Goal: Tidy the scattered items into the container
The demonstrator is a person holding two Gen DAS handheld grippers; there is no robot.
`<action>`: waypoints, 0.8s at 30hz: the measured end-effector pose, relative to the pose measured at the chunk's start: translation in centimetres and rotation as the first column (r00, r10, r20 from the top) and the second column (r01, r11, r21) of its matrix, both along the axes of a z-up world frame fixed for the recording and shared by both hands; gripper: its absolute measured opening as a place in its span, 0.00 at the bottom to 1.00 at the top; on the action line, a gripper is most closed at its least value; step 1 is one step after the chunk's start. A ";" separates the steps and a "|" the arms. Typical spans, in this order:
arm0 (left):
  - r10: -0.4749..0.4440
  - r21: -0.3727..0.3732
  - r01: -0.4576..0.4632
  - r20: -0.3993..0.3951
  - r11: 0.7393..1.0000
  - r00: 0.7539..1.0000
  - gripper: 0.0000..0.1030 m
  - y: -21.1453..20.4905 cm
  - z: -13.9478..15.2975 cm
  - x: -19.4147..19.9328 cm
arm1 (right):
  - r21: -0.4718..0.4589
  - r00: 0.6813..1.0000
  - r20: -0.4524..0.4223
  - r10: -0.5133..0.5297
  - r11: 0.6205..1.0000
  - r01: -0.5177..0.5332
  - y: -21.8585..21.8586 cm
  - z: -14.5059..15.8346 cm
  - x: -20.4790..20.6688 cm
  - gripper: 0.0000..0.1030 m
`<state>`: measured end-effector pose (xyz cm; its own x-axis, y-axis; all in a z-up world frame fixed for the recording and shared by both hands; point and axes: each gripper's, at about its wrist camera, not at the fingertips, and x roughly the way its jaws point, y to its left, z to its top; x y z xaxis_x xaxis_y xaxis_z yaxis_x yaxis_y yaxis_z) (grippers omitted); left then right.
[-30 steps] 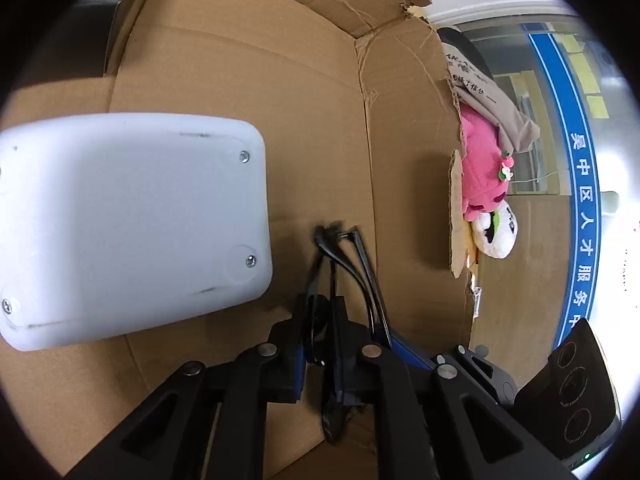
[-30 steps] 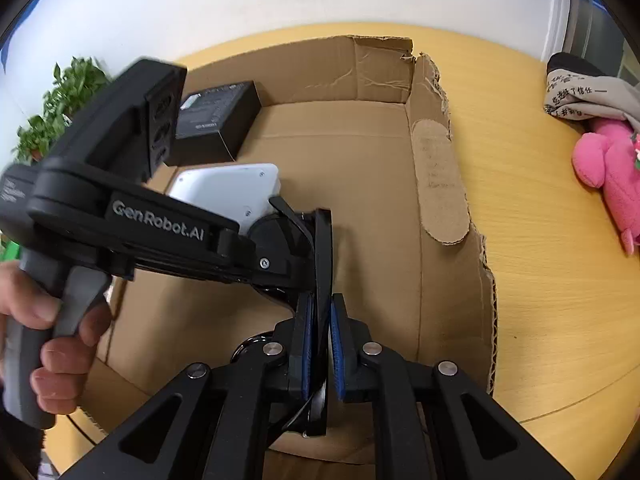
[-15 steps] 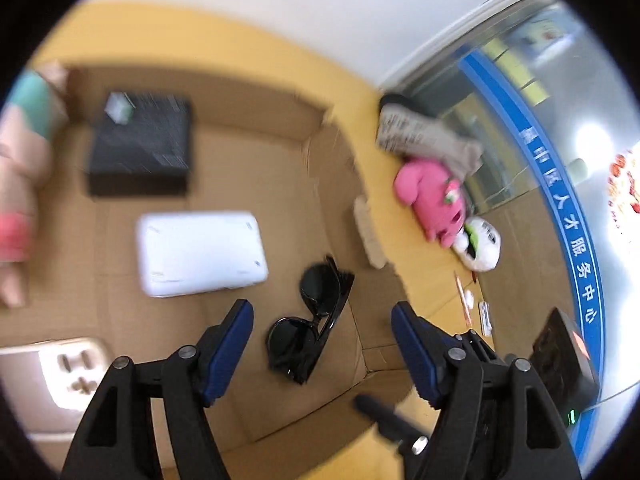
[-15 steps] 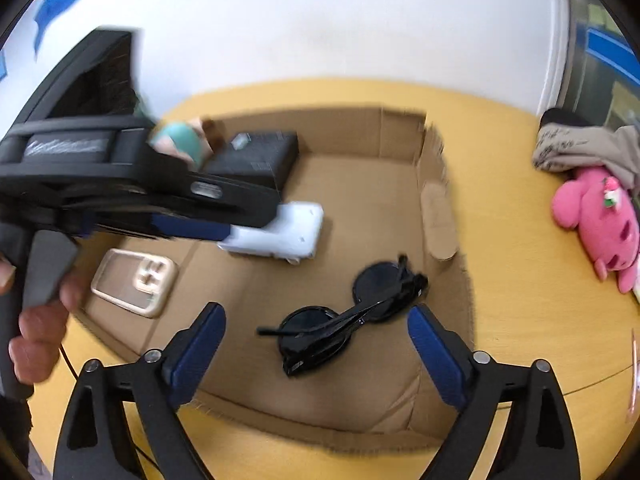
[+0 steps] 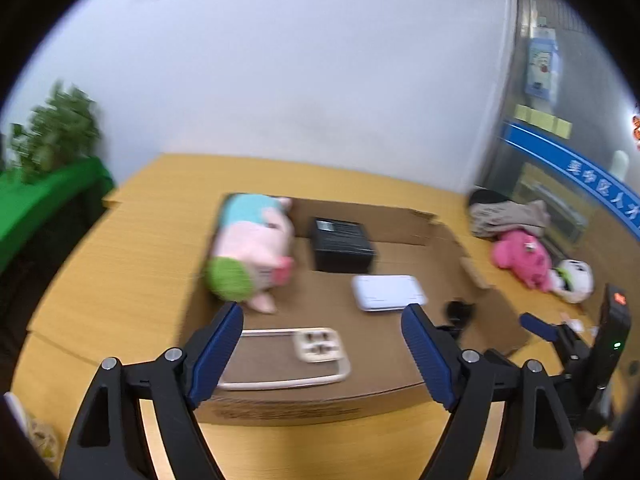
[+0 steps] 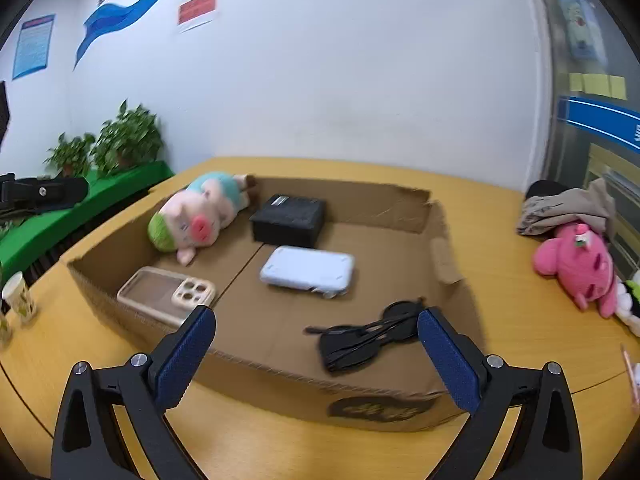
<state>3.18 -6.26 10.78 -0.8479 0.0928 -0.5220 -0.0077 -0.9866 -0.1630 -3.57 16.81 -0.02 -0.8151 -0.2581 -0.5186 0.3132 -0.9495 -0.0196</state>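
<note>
Black sunglasses (image 6: 370,338), folded with round lenses, lie flat in the box (image 6: 372,406) near its front right corner. The brown cardboard box is open-topped with low, torn walls and sits on the wooden table (image 6: 528,332). Inside it are also a white device (image 6: 308,272) in the middle, a black case (image 6: 290,216) behind that, a beige phone case (image 6: 166,294) at front left, and a pig plush (image 6: 196,216) at the back left. A pink plush (image 6: 580,268) lies on the table, well right of the box. Both the left hand-held gripper (image 5: 322,354) and the right hand-held gripper (image 6: 316,354) are spread wide and hold nothing, in front of the box.
</note>
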 end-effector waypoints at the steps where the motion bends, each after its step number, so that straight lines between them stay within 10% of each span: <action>1: 0.021 -0.019 -0.022 -0.013 1.000 1.000 0.82 -0.2 -0.8 0.3 | 0.001 1.000 -0.004 0.008 1.000 -0.008 -0.4 -0.6 0.0 0.99; 6: 0.052 -0.071 -0.052 -0.001 0.996 0.999 0.81 -0.6 -5.9 0.6 | -0.037 1.000 -0.018 -0.021 0.999 0.020 -0.4 -3.2 0.0 0.99; 10: 0.063 -0.183 -0.088 -0.135 0.979 0.989 0.85 1.0 -8.0 1.3 | -0.042 0.998 -0.062 -0.024 0.999 0.022 -0.3 -3.5 0.2 0.99; 24: 0.074 -0.191 -0.100 -0.137 0.976 0.988 1.00 2.1 -8.6 -0.8 | -0.067 0.993 -0.109 -0.040 0.997 0.033 -0.1 -3.9 0.0 1.00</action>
<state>2.41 -4.12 2.18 -0.9093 -0.0778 -0.4087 0.0712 -0.9970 0.0315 -3.56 16.72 -3.93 -0.8757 -0.2578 -0.4084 0.2779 -0.9606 0.0105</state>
